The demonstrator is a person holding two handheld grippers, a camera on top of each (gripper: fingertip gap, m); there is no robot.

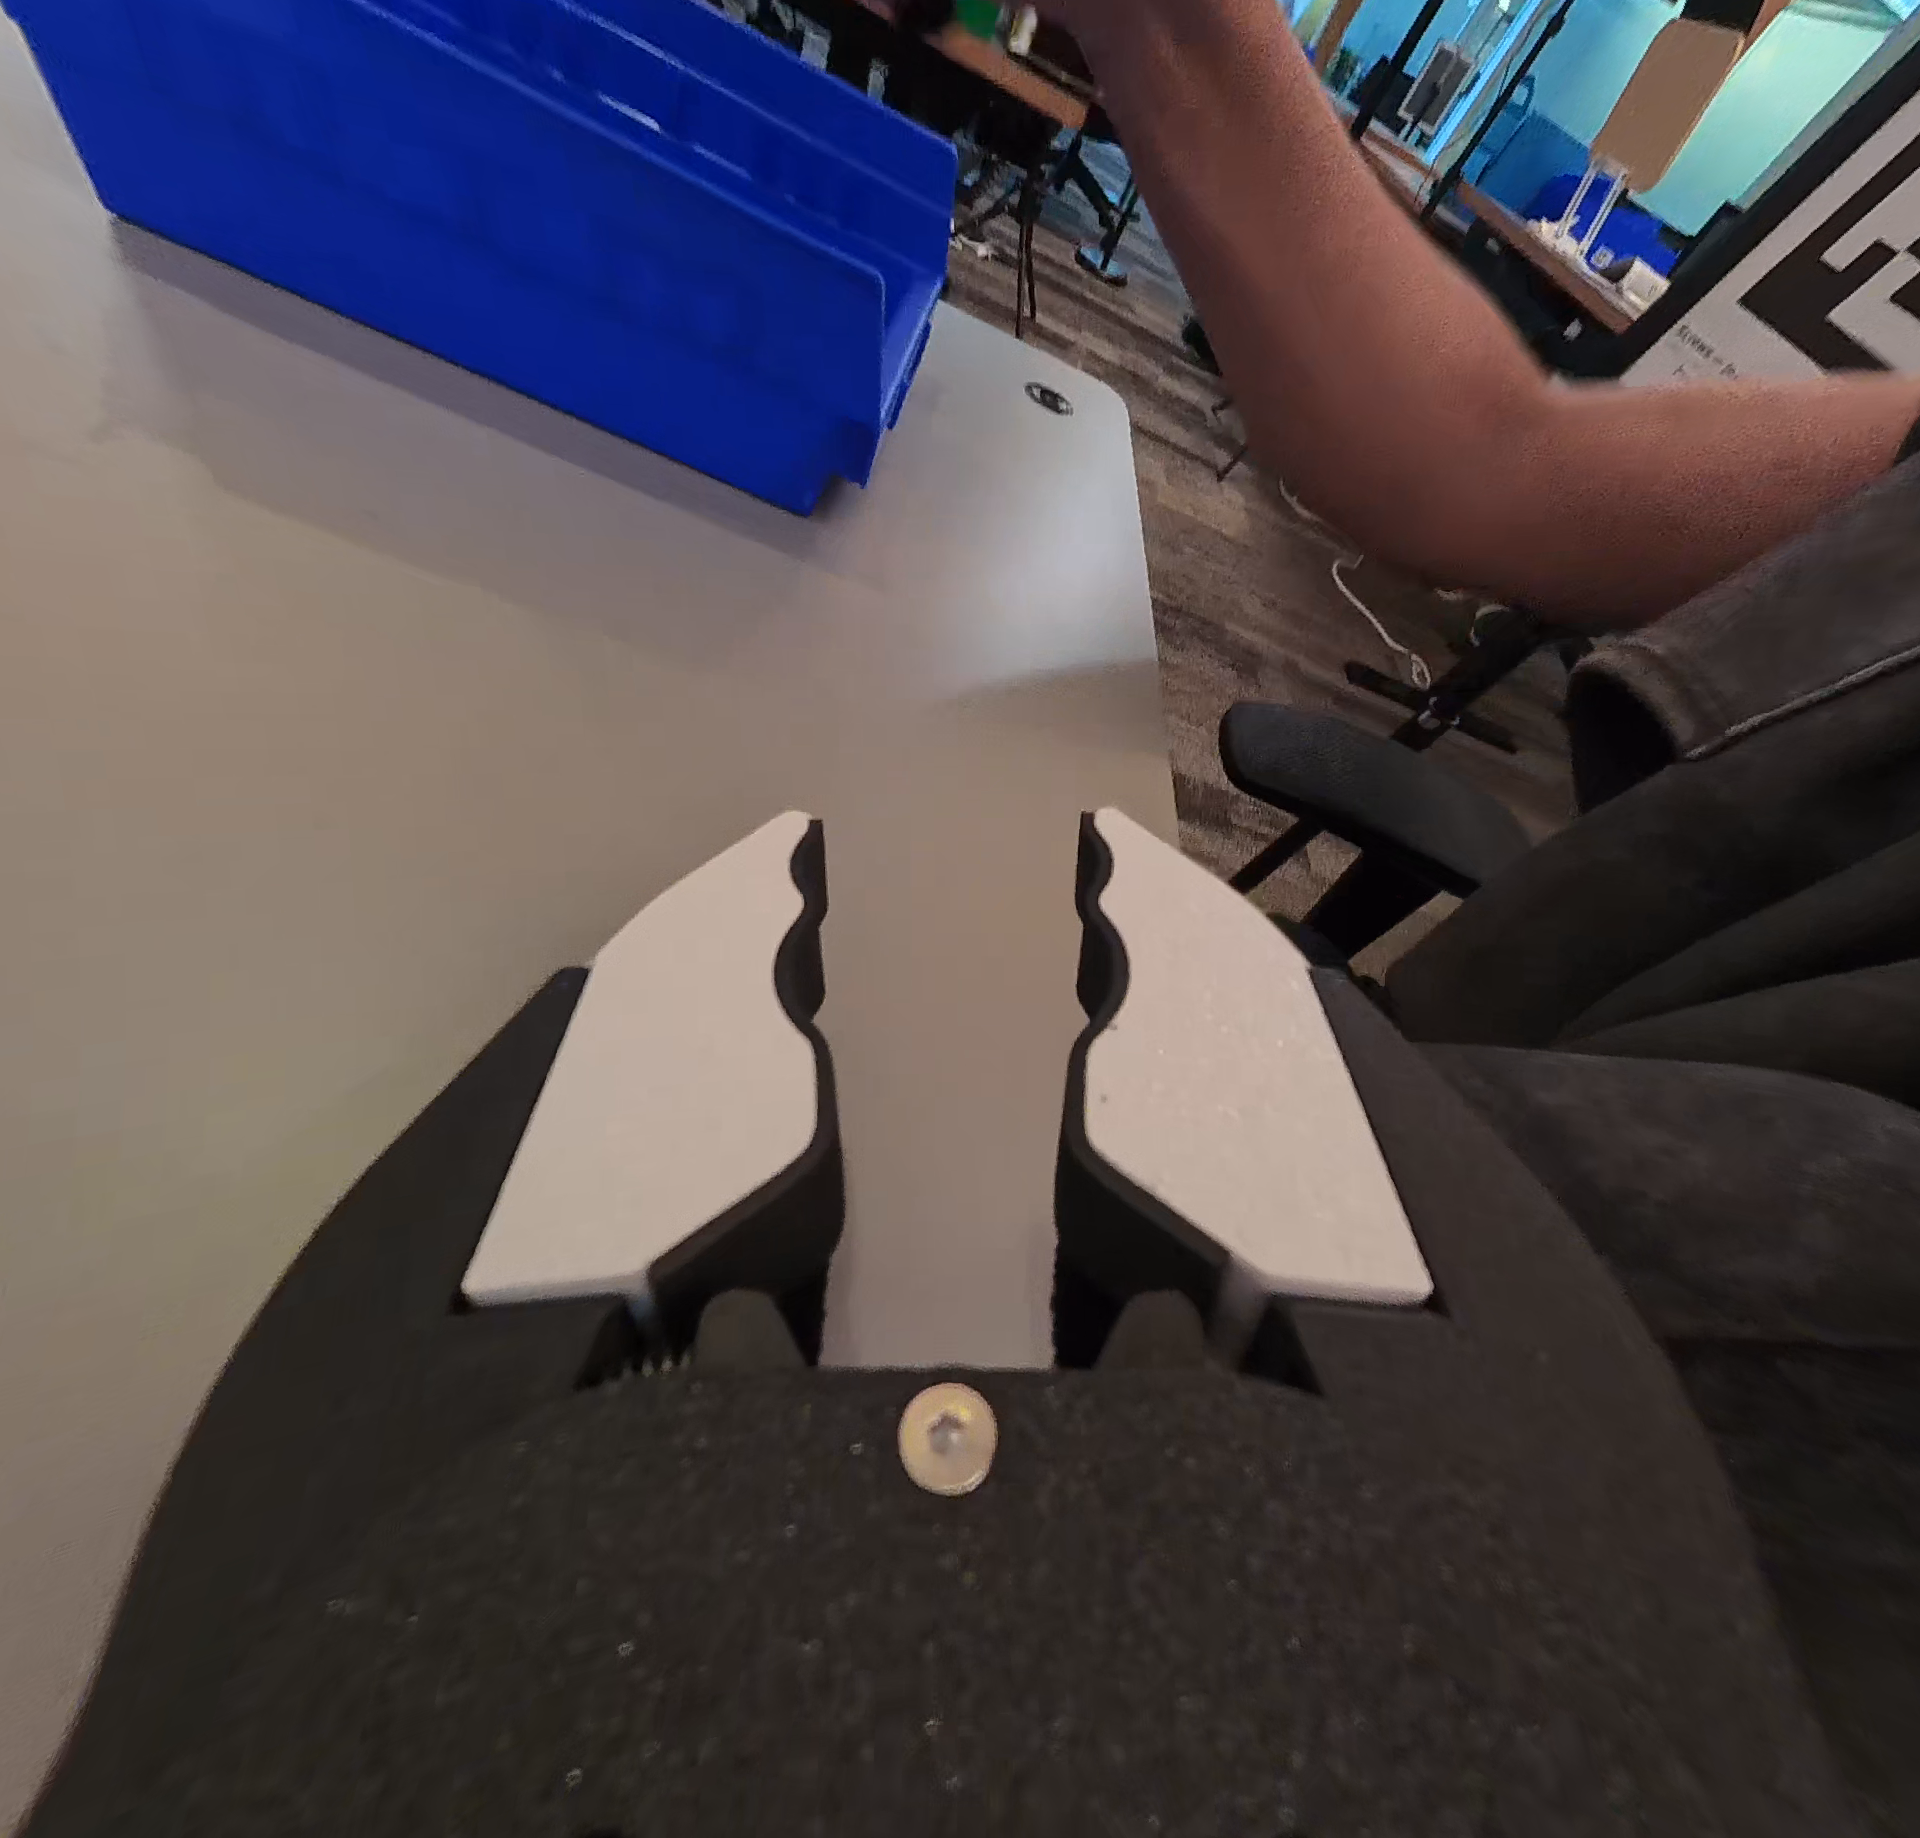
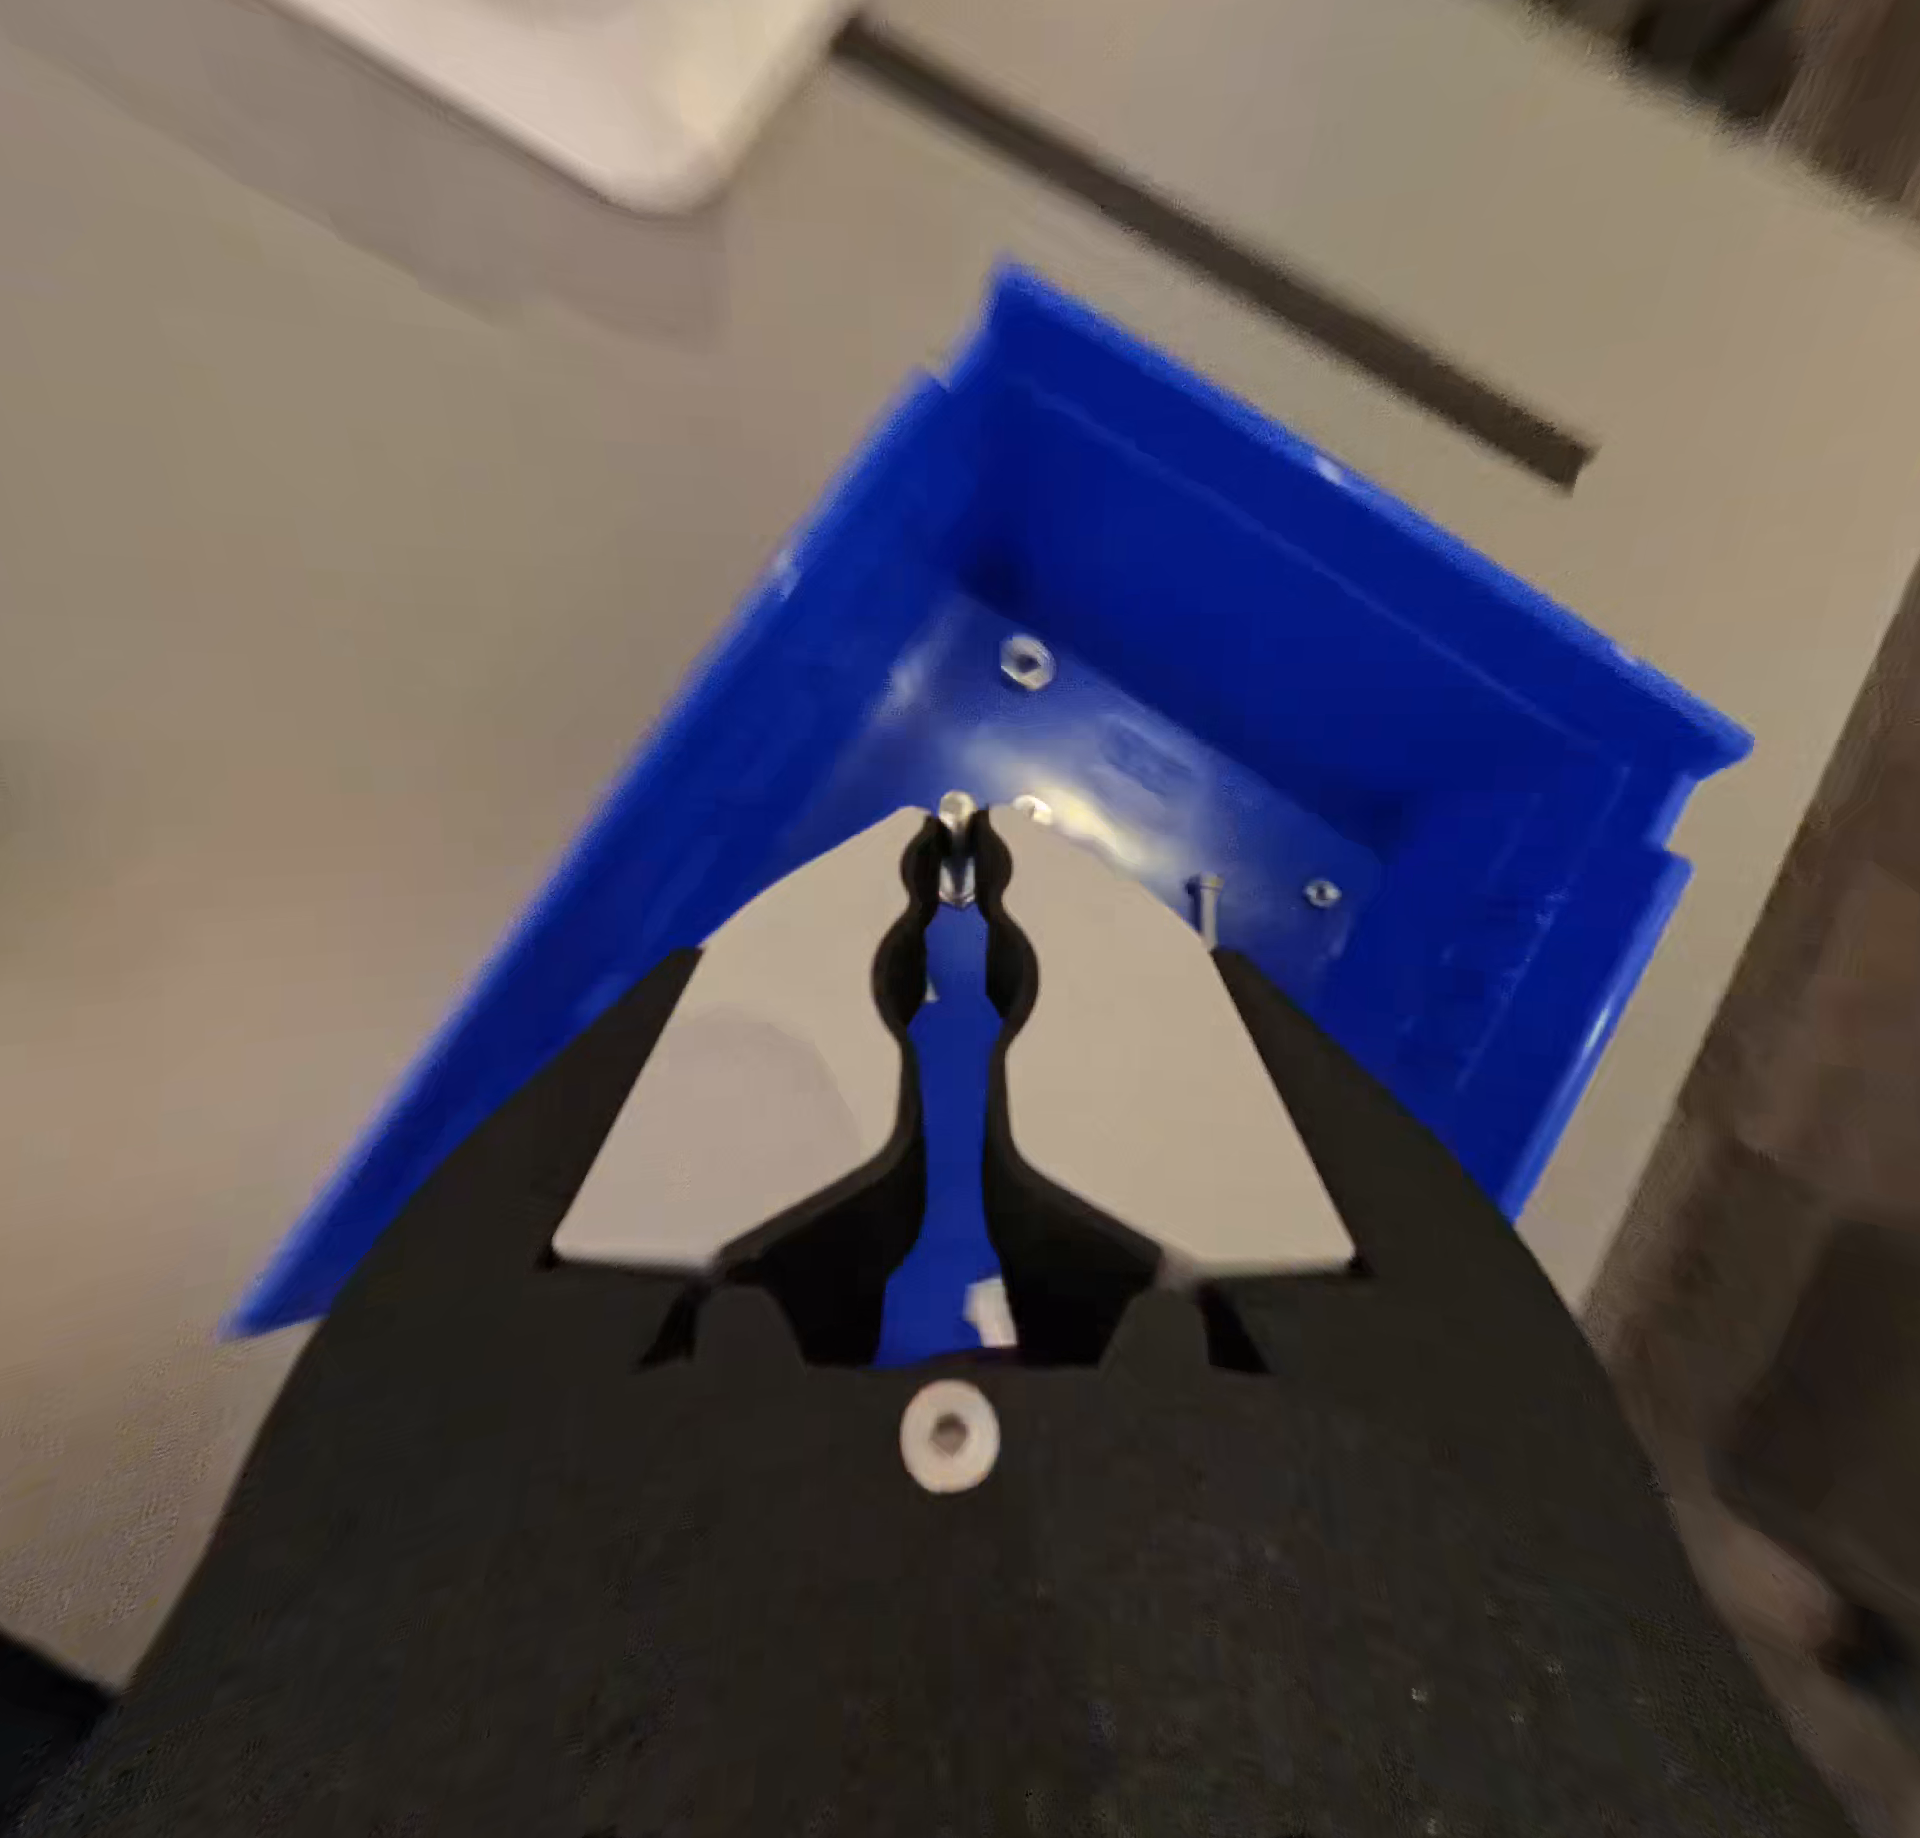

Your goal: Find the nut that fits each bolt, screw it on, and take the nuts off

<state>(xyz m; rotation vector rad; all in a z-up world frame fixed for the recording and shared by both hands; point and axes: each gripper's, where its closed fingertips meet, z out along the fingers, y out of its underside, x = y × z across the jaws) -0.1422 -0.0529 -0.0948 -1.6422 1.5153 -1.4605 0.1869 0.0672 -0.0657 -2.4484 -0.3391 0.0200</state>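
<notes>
My right gripper (image 2: 956,838) has its fingers clamped on a small bolt (image 2: 956,853) above the blue bin (image 2: 1195,583), where loose nuts (image 2: 1025,662) lie. My left gripper (image 1: 951,843) hovers over the worktop (image 1: 416,697), fingers apart, empty.

Bare desk (image 1: 416,749) ahead of my left claw (image 1: 951,853), open run up to the blue bin (image 1: 499,188). Forearm (image 1: 1299,230) crosses overhead to the right. Under my right claw (image 2: 958,832), bin walls (image 2: 1195,541) box in the floor; top open.
</notes>
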